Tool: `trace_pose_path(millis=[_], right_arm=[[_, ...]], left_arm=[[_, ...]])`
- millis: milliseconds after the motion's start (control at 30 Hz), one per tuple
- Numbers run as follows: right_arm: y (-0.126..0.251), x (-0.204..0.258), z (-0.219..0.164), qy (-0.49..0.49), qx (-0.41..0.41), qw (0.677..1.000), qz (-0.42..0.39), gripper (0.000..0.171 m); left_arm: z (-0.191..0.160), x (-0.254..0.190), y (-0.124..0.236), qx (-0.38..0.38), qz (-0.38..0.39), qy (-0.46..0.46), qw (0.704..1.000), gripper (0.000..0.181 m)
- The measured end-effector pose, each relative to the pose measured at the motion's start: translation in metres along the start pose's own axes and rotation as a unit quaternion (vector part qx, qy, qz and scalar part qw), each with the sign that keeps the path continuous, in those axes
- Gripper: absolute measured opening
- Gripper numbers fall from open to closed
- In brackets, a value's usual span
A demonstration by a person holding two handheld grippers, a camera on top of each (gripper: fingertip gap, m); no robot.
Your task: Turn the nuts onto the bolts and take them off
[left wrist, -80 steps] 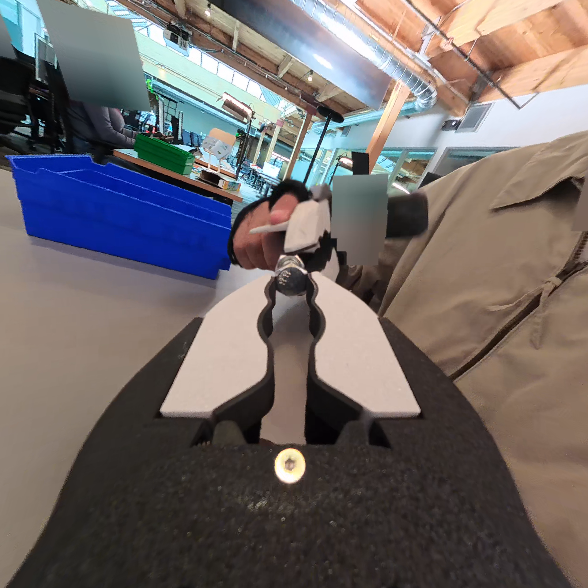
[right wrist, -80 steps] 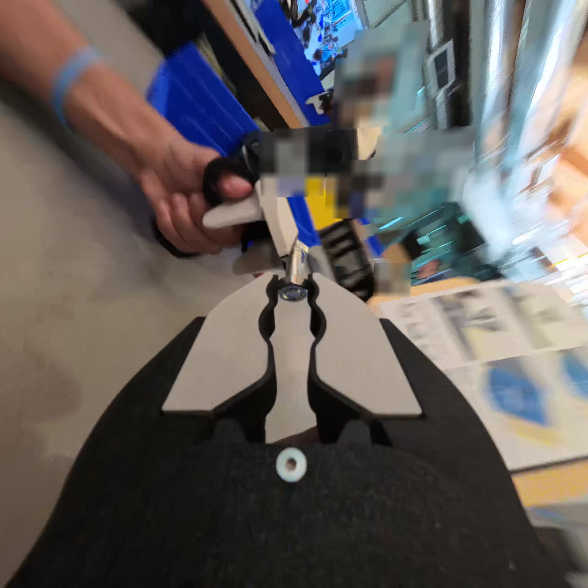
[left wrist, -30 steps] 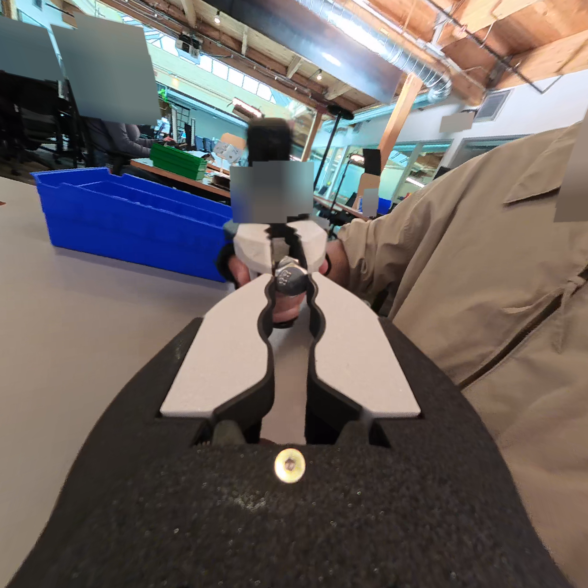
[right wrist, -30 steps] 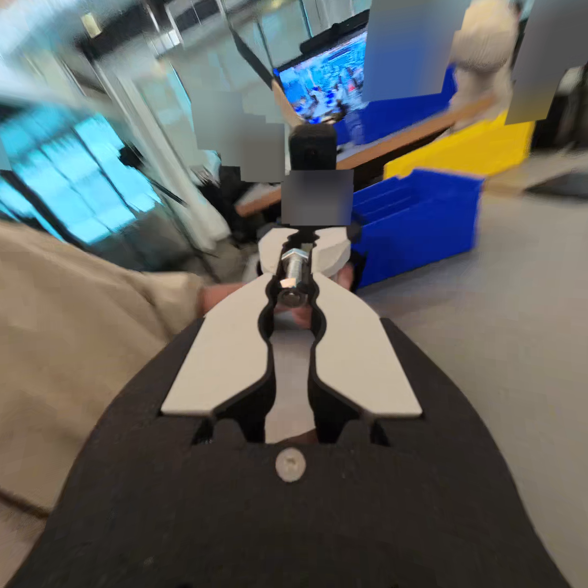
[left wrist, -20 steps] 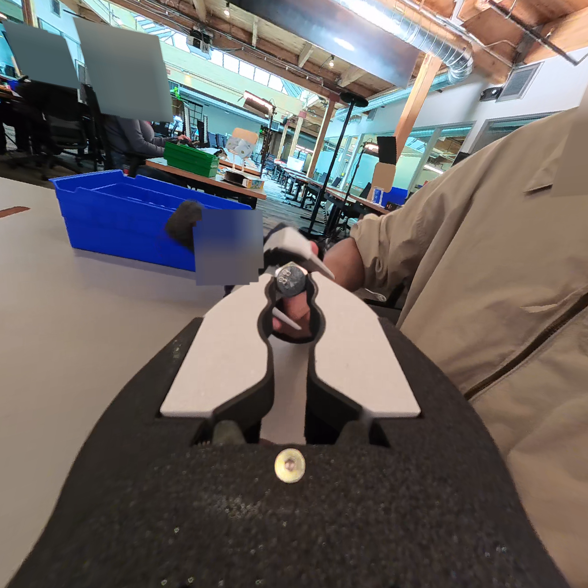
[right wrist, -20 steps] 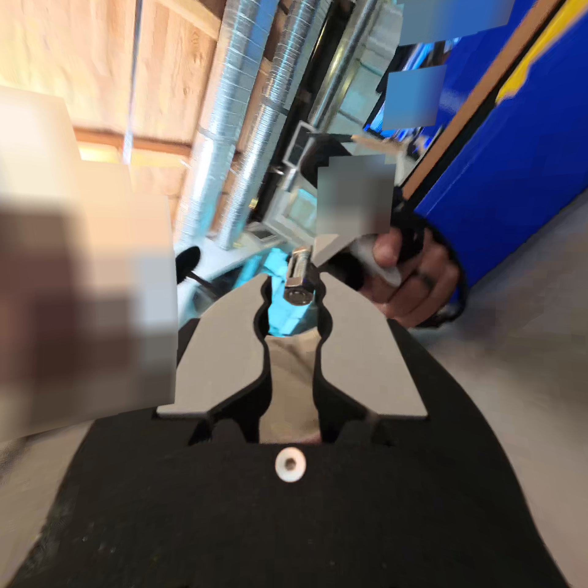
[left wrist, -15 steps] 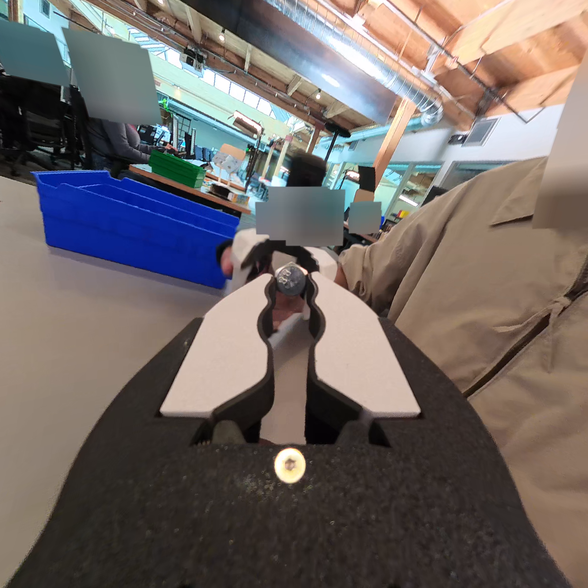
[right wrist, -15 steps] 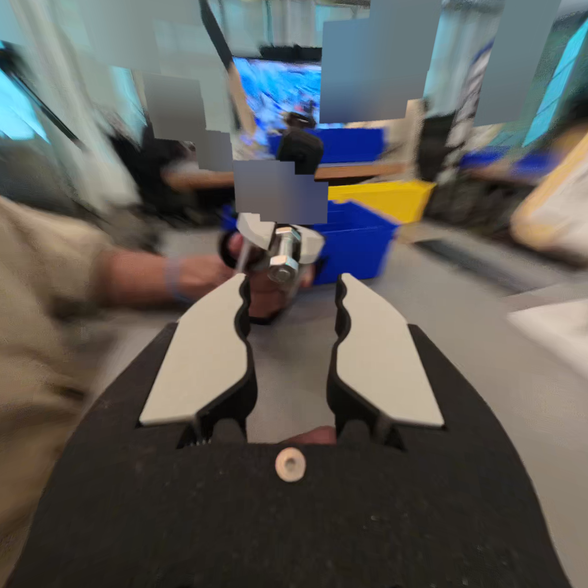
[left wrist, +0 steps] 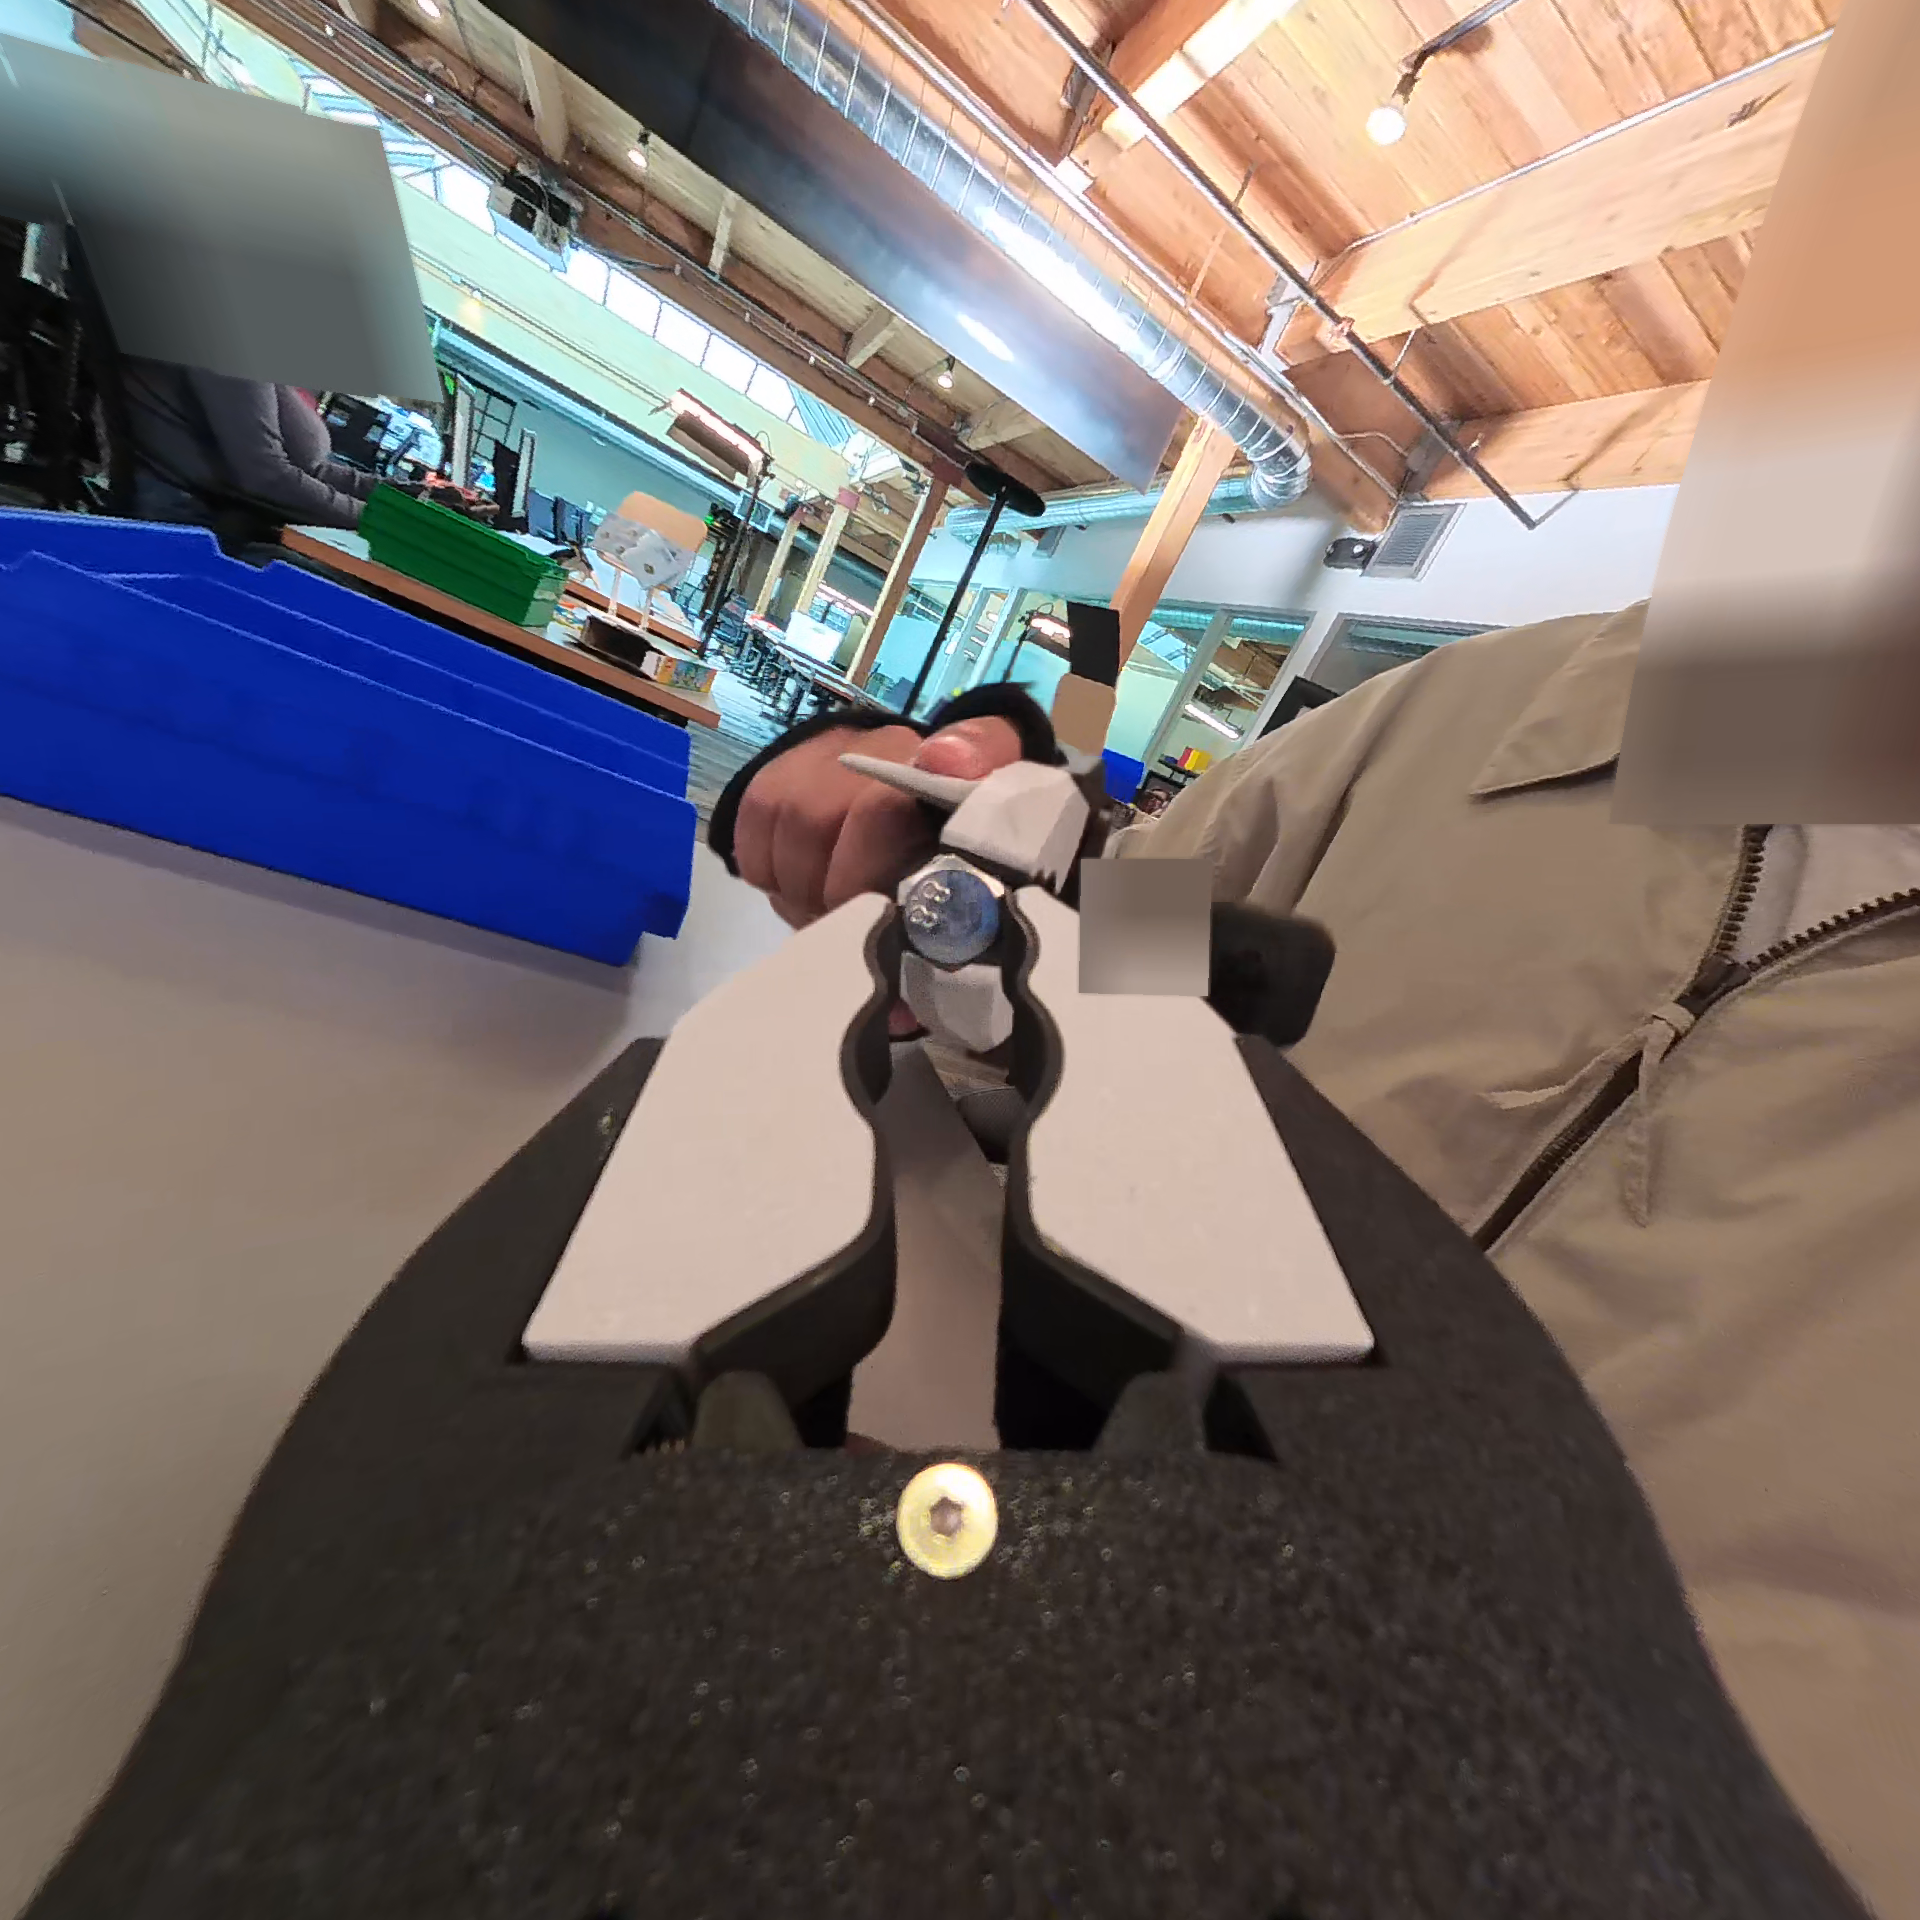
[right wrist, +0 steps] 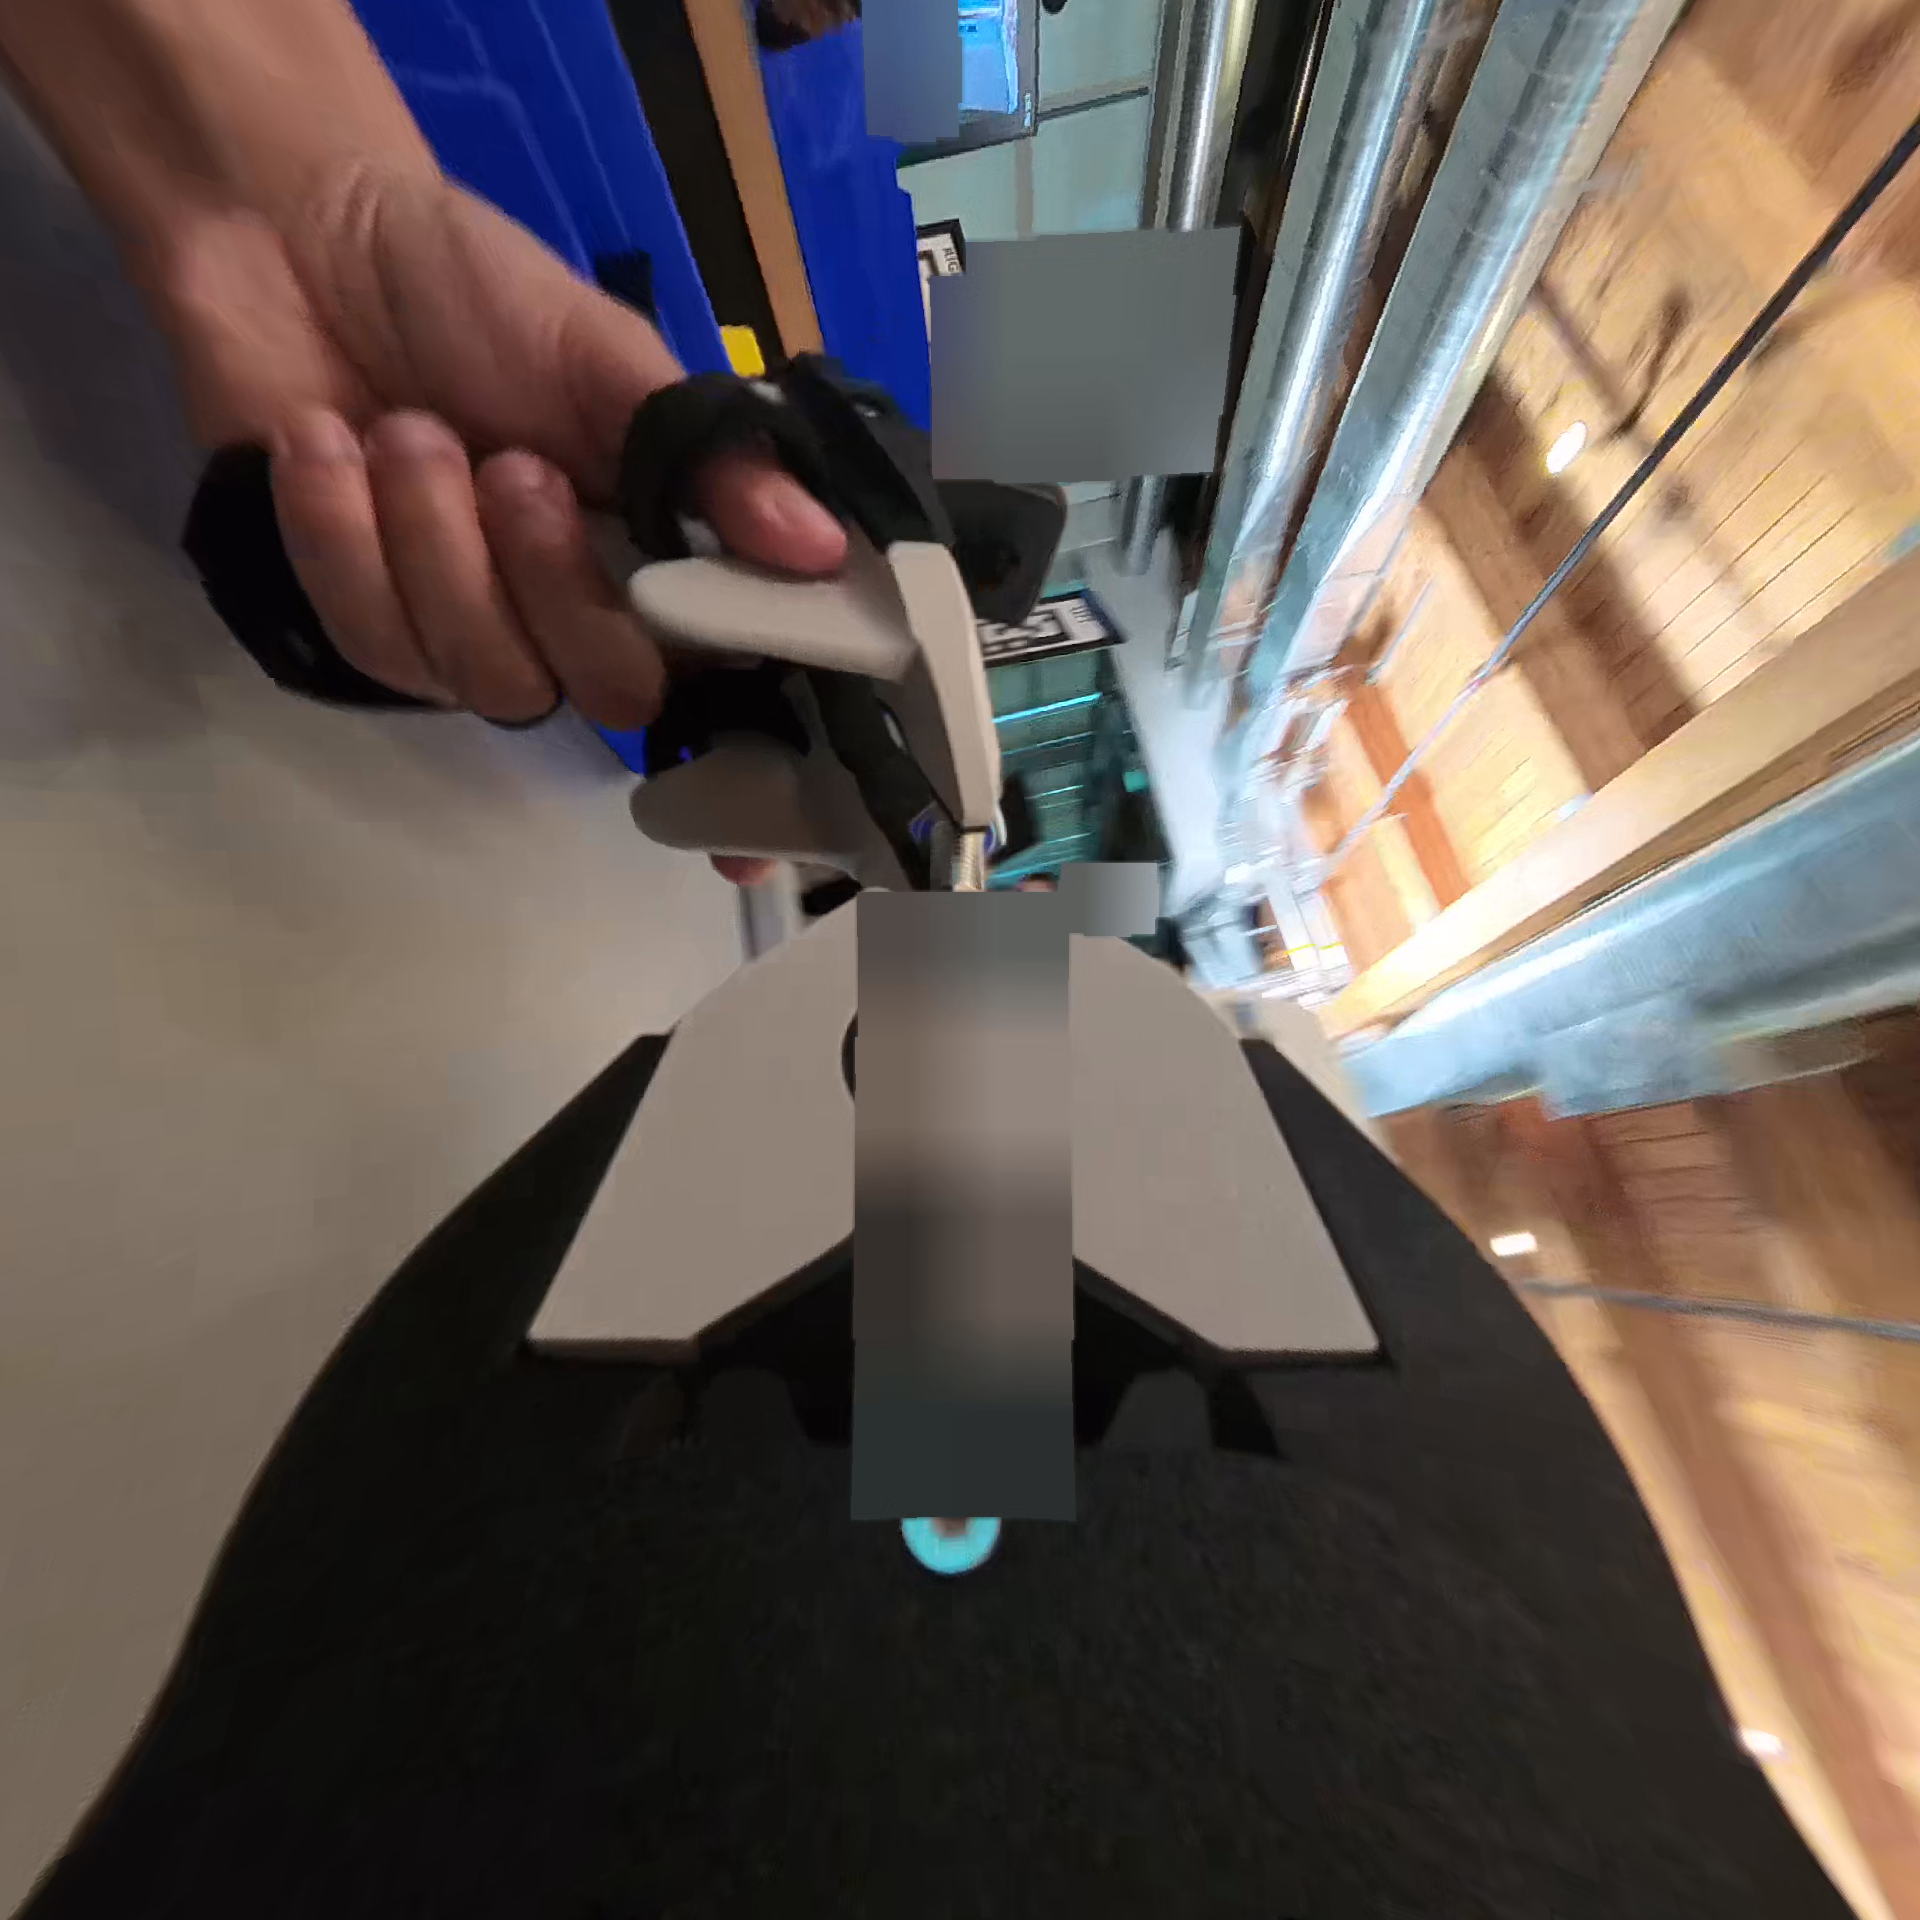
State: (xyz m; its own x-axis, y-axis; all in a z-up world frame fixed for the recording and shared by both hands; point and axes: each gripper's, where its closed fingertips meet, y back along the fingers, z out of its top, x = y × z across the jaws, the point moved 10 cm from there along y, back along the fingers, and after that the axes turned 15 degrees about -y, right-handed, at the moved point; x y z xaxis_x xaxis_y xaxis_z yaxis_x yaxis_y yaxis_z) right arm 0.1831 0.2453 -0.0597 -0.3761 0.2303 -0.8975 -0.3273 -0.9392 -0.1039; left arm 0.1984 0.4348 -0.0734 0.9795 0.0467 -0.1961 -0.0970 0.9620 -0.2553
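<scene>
While the left claw clamps the silver hex-head steel bolt, the right claw's grip is hidden behind a blur.

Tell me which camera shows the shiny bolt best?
The left wrist view: the shiny silver hex-head bolt sits sharp and head-on between the left tongs. The right wrist view shows only a blurry bit of its thread.

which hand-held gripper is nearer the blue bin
Left. The left hand-held gripper sits just beside the blue bin's near corner, gripping the bolt. The right hand-held gripper meets it from the person's side, farther off.
</scene>
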Motion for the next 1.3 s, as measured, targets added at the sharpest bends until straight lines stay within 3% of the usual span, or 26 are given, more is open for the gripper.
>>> trace_pose_path(millis=[33,133,233,333,433,533,567,600,667,700,733,767,800,867,900,933,967,1000,1067,1100,1233,1267,1300], right_arm=[[-0.001,-0.003,-0.001,-0.056,0.002,0.998,0.018,0.018],[-0.003,-0.014,-0.005,-0.293,-0.004,0.952,0.088,0.018],[-0.008,-0.02,-0.017,-0.536,-0.02,0.828,0.162,0.018],[-0.015,-0.018,-0.034,-0.738,-0.036,0.633,0.23,0.017],[-0.021,-0.007,-0.048,-0.869,-0.054,0.399,0.288,0.017],[-0.027,0.009,-0.056,-0.922,-0.07,0.149,0.351,0.025],[-0.028,0.014,-0.058,-0.928,-0.078,0.084,0.353,0.029],[-0.028,0.018,-0.058,-0.93,-0.087,0.06,0.352,0.033],[-0.026,0.02,-0.055,-0.926,-0.112,0.092,0.348,0.04],[-0.025,0.018,-0.053,-0.922,-0.118,0.138,0.341,0.044],[-0.023,0.015,-0.051,-0.912,-0.113,0.208,0.335,0.048],[-0.021,0.013,-0.048,-0.888,-0.101,0.303,0.33,0.053],[-0.018,0.012,-0.044,-0.845,-0.078,0.422,0.319,0.058],[-0.013,0.01,-0.035,-0.703,-0.007,0.664,0.255,0.063],[-0.01,0.008,-0.03,-0.606,0.025,0.768,0.207,0.063],[-0.008,0.005,-0.023,-0.488,0.048,0.86,0.143,0.062],[-0.005,0.004,-0.016,-0.354,0.055,0.931,0.076,0.056],[-0.002,0.006,-0.008,-0.212,0.049,0.976,0.021,0.05],[-0.001,0.016,0.005,0.002,0.025,0.999,-0.034,0.039],[-0.004,0.02,0.008,0.036,0.022,0.999,-0.034,0.042],[-0.012,0.015,0.009,0.04,0.011,0.998,-0.044,0.038],[-0.013,0.013,0.01,0.045,0.008,0.998,-0.043,0.022],[-0.014,0.011,0.01,0.046,0.005,0.998,-0.037,0.018]], left_arm=[[0.001,0.0,0.0,0.005,0.004,-0.006,1.0,0.017],[0.004,-0.003,0.001,0.018,0.015,-0.031,0.999,0.017],[0.007,-0.006,0.002,0.03,0.027,-0.056,0.998,0.017],[0.008,-0.007,0.003,0.041,0.039,-0.071,0.996,0.017],[0.008,-0.007,0.004,0.051,0.046,-0.082,0.994,0.017],[0.01,-0.009,0.003,0.057,0.044,-0.091,0.993,0.017],[0.01,-0.009,0.003,0.063,0.051,-0.096,0.992,0.017],[0.01,-0.009,0.003,0.066,0.049,-0.094,0.992,0.017],[0.009,-0.008,0.004,0.054,0.042,-0.083,0.994,0.017],[0.009,-0.007,0.004,0.045,0.04,-0.076,0.995,0.017],[0.01,-0.006,0.006,0.035,0.035,-0.065,0.997,0.017],[0.01,-0.004,0.008,0.023,0.035,-0.057,0.997,0.017],[0.011,-0.003,0.009,0.013,0.036,-0.051,0.998,0.017],[0.011,-0.001,0.013,0.0,0.032,-0.038,0.999,0.017],[0.011,0.001,0.014,-0.005,0.034,-0.033,0.999,0.017],[0.011,0.001,0.014,-0.006,0.03,-0.026,0.999,0.017],[0.011,0.002,0.015,-0.008,0.029,-0.022,0.999,0.017],[0.01,0.003,0.015,-0.009,0.031,-0.02,0.999,0.017],[0.008,0.004,0.014,-0.011,0.021,-0.008,1.0,0.017],[0.007,0.004,0.014,-0.013,0.017,-0.004,1.0,0.017],[0.004,0.003,0.009,0.0,0.003,0.0,1.0,0.017],[0.004,0.002,0.008,0.001,0.001,-0.001,1.0,0.017],[0.004,0.002,0.008,0.0,0.001,-0.001,1.0,0.017]])
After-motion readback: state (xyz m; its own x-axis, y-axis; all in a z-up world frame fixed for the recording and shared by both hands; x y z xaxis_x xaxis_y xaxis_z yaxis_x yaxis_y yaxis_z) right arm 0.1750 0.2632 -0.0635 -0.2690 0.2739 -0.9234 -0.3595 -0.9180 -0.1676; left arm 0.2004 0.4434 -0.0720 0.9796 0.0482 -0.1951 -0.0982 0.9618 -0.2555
